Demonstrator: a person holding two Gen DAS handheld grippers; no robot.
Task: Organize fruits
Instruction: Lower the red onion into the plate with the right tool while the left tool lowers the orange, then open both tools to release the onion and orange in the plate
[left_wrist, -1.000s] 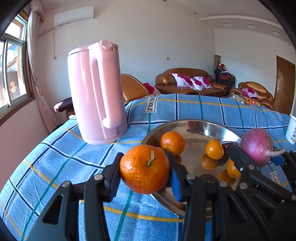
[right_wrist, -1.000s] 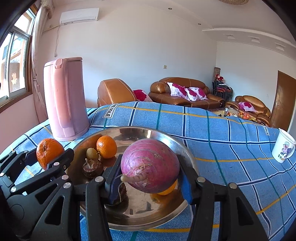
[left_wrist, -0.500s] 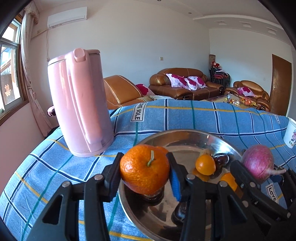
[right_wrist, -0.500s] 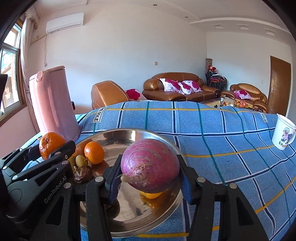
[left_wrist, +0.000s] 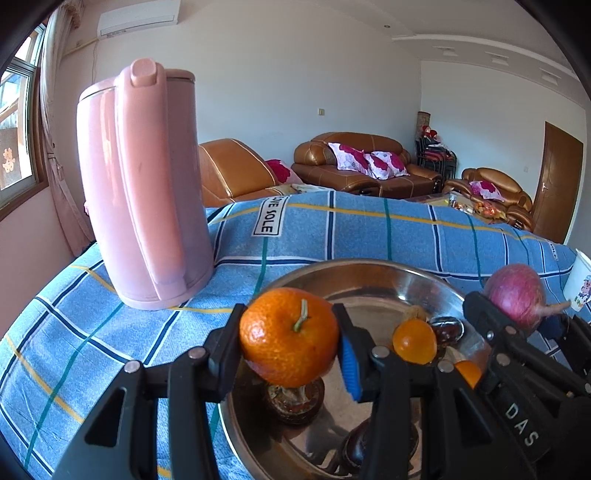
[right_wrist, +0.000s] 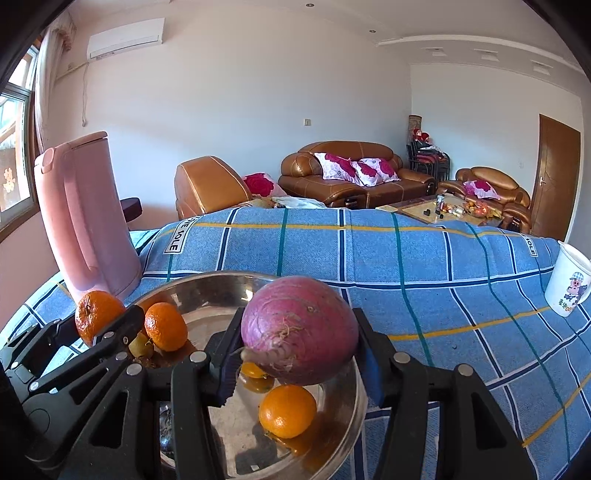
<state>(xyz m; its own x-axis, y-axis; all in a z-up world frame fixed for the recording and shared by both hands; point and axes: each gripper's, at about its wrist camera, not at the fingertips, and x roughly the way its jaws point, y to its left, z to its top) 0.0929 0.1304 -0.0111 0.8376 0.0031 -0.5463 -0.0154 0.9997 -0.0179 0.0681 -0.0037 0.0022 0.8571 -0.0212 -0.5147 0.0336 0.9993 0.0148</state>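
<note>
My left gripper (left_wrist: 290, 338) is shut on a large orange (left_wrist: 289, 335) and holds it over the left part of a steel bowl (left_wrist: 369, 273). My right gripper (right_wrist: 299, 336) is shut on a round purple fruit (right_wrist: 299, 328) and holds it above the same bowl (right_wrist: 218, 282). In the bowl lie small oranges (right_wrist: 287, 410) (right_wrist: 165, 325), a green fruit (right_wrist: 138, 345) and dark brown fruits (left_wrist: 445, 328). The right gripper with its purple fruit (left_wrist: 515, 293) shows at the right of the left wrist view. The left gripper's orange (right_wrist: 96, 315) shows at the left of the right wrist view.
A tall pink kettle (left_wrist: 142, 184) stands on the blue checked cloth (right_wrist: 424, 266) left of the bowl. A white cartoon cup (right_wrist: 567, 282) stands at the cloth's right edge. Brown sofas (right_wrist: 351, 173) stand behind.
Both grippers have moved forward and lower over the bowl with their fruits still held. The kettle now looks nearer and larger in the left wrist view.
</note>
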